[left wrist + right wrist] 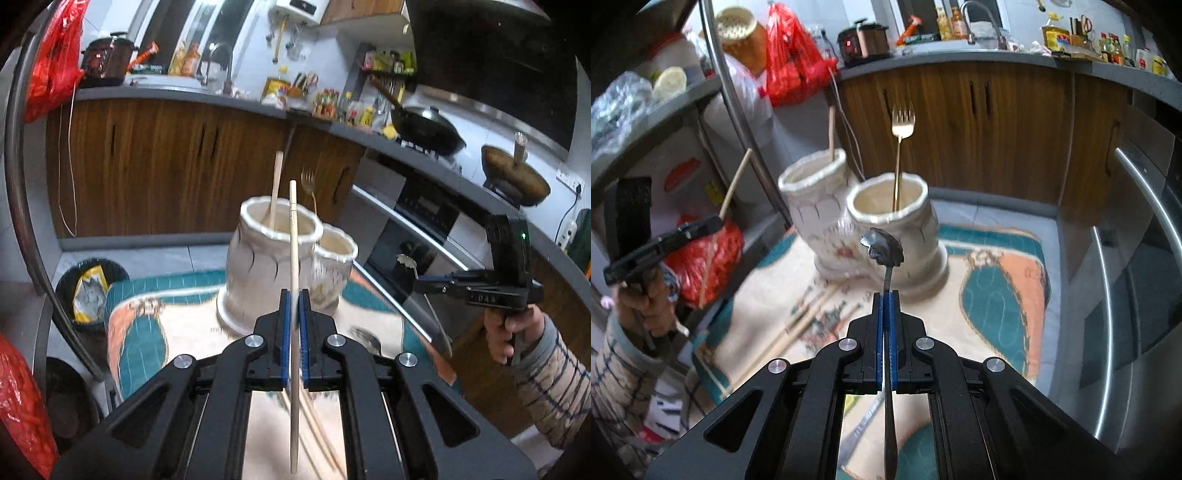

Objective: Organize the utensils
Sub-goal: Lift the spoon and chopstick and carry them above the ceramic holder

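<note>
My left gripper (294,295) is shut on a wooden chopstick (293,236) and holds it upright in front of the taller cream ceramic pot (266,266), which holds one chopstick (275,188). My right gripper (885,295) is shut on the handle of a dark metal spoon (882,247), bowl up, in front of the shorter pot (894,221), which holds a gold fork (902,125). The two pots stand joined on a patterned mat (997,295). More chopsticks (798,325) lie on the mat. The right gripper also shows in the left wrist view (424,286).
Wooden kitchen cabinets (960,122) stand behind the pots. A metal shelf with red bags (790,55) is on the left in the right wrist view. An oven front (417,236) and a bin (88,288) show in the left wrist view.
</note>
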{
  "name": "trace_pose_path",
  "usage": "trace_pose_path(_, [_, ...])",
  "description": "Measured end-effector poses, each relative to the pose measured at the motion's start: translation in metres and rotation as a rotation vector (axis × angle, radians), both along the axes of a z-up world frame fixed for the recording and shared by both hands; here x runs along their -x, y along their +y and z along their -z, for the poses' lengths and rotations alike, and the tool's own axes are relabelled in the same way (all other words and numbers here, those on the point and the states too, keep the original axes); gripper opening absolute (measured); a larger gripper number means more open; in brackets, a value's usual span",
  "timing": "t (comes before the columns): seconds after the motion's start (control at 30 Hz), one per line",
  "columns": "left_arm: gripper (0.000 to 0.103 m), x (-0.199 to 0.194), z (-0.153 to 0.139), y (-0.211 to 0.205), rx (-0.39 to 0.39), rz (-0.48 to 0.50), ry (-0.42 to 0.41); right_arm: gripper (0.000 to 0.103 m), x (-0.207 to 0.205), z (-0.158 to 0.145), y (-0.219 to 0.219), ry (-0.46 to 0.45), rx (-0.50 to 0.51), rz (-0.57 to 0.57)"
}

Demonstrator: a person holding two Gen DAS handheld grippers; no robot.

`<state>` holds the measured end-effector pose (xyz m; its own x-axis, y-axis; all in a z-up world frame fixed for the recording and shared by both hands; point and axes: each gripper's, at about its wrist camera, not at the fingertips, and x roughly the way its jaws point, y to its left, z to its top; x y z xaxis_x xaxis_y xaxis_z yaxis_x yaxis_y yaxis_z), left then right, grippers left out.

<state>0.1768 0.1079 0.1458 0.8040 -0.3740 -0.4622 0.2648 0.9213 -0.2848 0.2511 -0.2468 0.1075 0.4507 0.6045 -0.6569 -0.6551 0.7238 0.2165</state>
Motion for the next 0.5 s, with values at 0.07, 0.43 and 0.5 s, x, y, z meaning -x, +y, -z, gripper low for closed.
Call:
trace_pose_path(0.07, [0.004, -0.003, -0.005, 0.0, 0.025, -0.009, -0.028, 0.004, -0.002, -0.009, 0.001, -0.028, -0.041, 0.009])
trace_pose_path(0.43, [0.004, -0.037, -0.05, -0.007, 0.087, -0.098, -0.257, 0.004, -0.025, -0.06, 0.019, -0.171, -0.27, 0.046])
trace_pose_path(0.5, [0.004, -0.047, -0.055, -0.007, 0.107, -0.109, -0.276, 0.004, -0.035, -0.065, 0.027, -0.197, -0.284, 0.055])
